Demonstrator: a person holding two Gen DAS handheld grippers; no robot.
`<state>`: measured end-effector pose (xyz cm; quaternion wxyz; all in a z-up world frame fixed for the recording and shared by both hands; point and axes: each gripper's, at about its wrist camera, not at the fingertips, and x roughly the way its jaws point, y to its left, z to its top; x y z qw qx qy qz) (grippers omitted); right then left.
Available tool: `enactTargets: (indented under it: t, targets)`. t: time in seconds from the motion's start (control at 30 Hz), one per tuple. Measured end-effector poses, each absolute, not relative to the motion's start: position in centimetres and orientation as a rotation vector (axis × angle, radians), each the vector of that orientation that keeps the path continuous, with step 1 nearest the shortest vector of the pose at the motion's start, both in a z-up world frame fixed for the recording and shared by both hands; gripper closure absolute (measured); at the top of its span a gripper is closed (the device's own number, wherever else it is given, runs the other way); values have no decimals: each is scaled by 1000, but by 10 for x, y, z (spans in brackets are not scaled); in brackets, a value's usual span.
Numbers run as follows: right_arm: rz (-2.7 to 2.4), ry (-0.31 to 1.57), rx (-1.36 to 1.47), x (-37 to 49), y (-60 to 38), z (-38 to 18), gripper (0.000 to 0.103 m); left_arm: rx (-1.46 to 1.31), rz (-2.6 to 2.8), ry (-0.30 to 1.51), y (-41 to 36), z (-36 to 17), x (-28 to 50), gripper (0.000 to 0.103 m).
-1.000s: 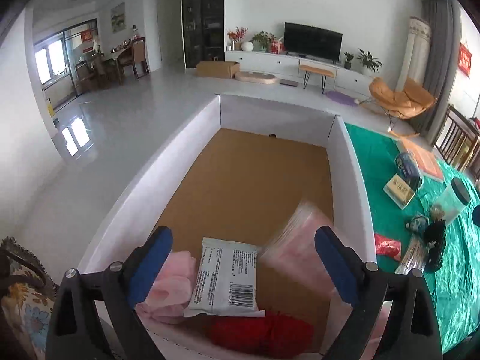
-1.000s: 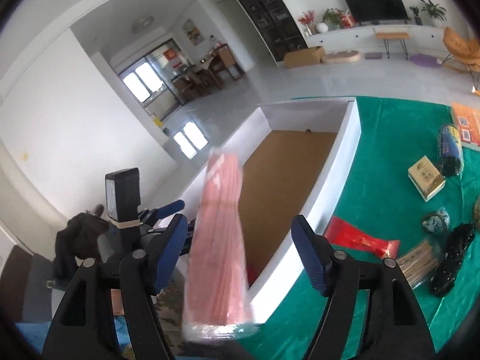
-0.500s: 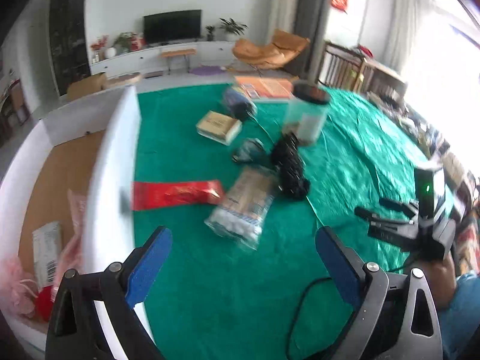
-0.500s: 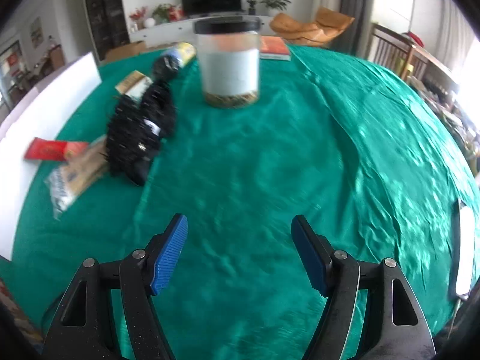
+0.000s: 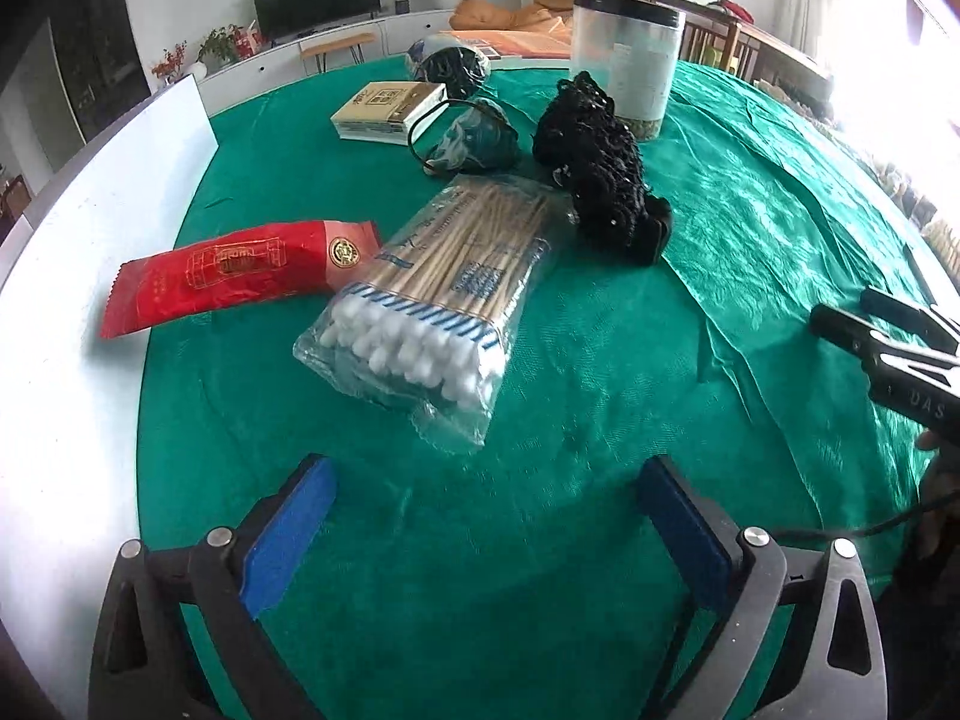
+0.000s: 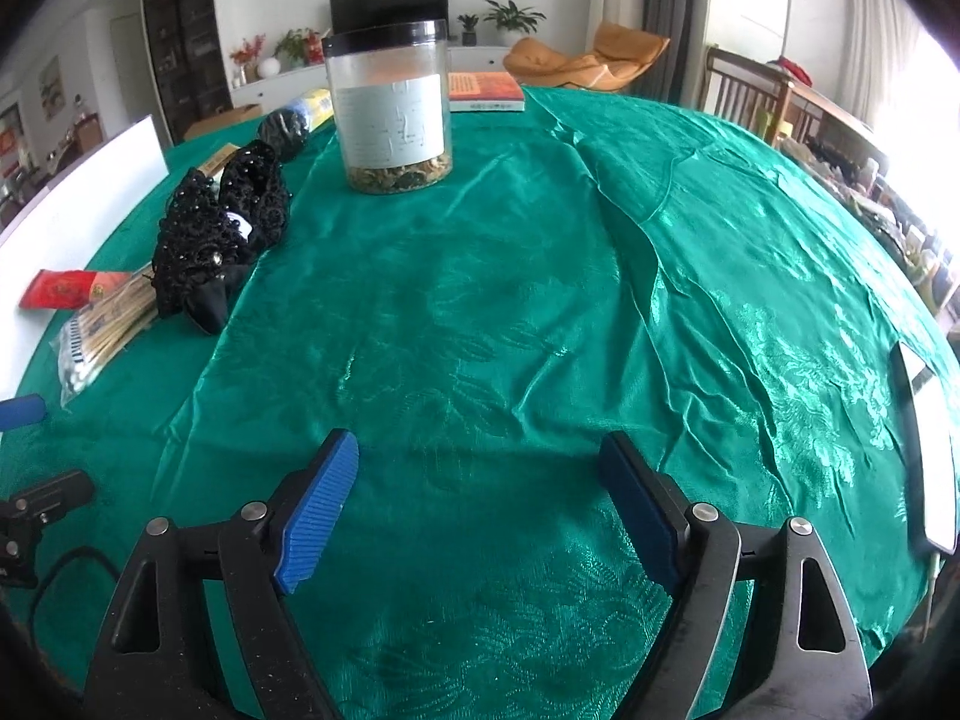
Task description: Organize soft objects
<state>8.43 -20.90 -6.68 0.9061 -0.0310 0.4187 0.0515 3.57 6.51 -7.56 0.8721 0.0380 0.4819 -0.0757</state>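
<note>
Jaws gape empty on both grippers (white box (image 5: 90, 252) cut off at frame edge).

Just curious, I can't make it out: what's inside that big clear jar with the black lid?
The jar holds a shallow layer of brownish dried bits at the bottom; a pale label covers its middle, hiding anything behind it.

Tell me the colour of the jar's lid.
Black. The jar's lid shows best in the right wrist view, above the frosted jar.
</note>
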Motion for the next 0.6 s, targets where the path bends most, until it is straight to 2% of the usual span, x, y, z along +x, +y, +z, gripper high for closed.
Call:
enactTargets:
  t: [0.27, 0.6]
  targets:
    - [106, 866, -64, 84, -209, -67, 18, 53, -139, 932, 70, -79, 42, 0]
    - [103, 870, -64, 84, -209, -67, 17, 52, -139, 927, 70, -79, 42, 0]
